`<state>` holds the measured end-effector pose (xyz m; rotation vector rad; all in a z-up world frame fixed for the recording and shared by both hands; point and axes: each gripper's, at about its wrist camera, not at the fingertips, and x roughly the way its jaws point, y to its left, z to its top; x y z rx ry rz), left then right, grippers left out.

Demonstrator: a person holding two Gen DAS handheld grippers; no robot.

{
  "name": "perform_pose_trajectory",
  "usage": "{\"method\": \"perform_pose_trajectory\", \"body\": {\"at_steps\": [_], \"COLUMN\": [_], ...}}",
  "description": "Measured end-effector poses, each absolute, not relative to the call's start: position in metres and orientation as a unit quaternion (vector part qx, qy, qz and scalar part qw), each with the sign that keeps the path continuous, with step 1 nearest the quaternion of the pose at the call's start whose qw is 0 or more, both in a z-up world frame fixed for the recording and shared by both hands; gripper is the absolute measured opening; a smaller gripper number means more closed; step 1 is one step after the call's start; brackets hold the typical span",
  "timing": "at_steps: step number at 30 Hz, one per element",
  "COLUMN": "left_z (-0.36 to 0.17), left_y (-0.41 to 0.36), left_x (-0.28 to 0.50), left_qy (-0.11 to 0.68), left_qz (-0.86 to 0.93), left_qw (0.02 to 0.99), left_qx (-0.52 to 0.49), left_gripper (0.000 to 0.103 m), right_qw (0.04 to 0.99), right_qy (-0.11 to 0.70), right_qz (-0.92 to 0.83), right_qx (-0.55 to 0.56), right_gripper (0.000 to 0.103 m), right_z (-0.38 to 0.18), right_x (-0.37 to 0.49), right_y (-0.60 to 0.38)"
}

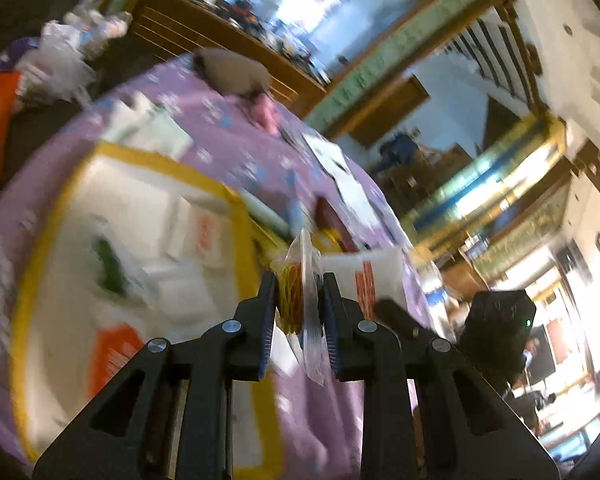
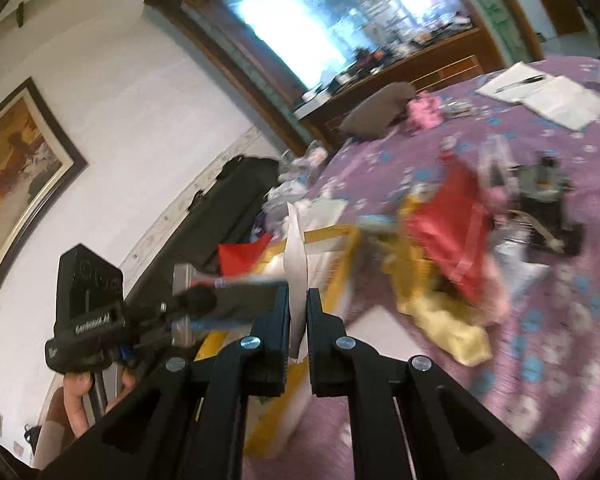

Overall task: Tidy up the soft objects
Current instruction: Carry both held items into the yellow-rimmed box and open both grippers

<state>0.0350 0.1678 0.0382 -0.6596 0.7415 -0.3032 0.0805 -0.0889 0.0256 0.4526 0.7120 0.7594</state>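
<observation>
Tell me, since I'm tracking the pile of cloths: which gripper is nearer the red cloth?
Probably the right. The right gripper, shut on a white packet, has the red cloth just ahead to its right. The left gripper holds a clear packet beyond it.

Purple bedspread [image 2: 540, 320] – blue-white flowers; red cloth [image 2: 452, 236], yellow cloth [image 2: 456, 320].

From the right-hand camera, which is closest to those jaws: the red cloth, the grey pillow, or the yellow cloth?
1. Yellow cloth, just right of the jaws.
2. Red cloth, behind it on the bed.
3. Grey pillow, far end of the bed.
</observation>
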Motion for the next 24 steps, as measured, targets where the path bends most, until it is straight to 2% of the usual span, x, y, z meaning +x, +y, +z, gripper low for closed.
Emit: {"method": "perform_pose_trajectory", "body": {"at_steps": [9, 15, 18, 20, 23, 24], "left_z": [-0.006, -0.031, -0.033, -0.034, -0.032, -0.032], "left_y": [0.231, 0.241, 0.241, 0.238, 0.23, 0.227], "left_x": [0.079, 0.093, 0.095, 0.096, 0.095, 0.095], "left_qy": [0.378, 0.413, 0.421, 0.432, 0.433, 0.435], "left_qz": [-0.059, -0.043, -0.033, -0.027, -0.023, -0.02], "left_qw": [0.861, 0.851, 0.851, 0.852, 0.861, 0.864], "left_qx": [-0.336, -0.322, -0.311, -0.294, -0.265, -0.253], "left_gripper": [0.022, 0.022, 0.022, 0.024, 0.039, 0.041], "right_qw": [0.811, 0.813, 0.811, 0.818, 0.829, 0.831], "right_qy": [0.403, 0.431, 0.438, 0.433, 0.42, 0.42], "right_qz": [0.374, 0.356, 0.354, 0.349, 0.348, 0.345], "right_qx": [0.197, 0.166, 0.155, 0.145, 0.124, 0.117], "right_gripper": [0.005, 0.005, 0.009, 0.009, 0.009, 0.009], "right_z": [-0.004, -0.025, -0.031, -0.032, -0.029, -0.028], "right_x": [0.138, 0.149, 0.149, 0.147, 0.142, 0.141], "right_y": [-0.007, 0.016, 0.022, 0.023, 0.026, 0.027]}}
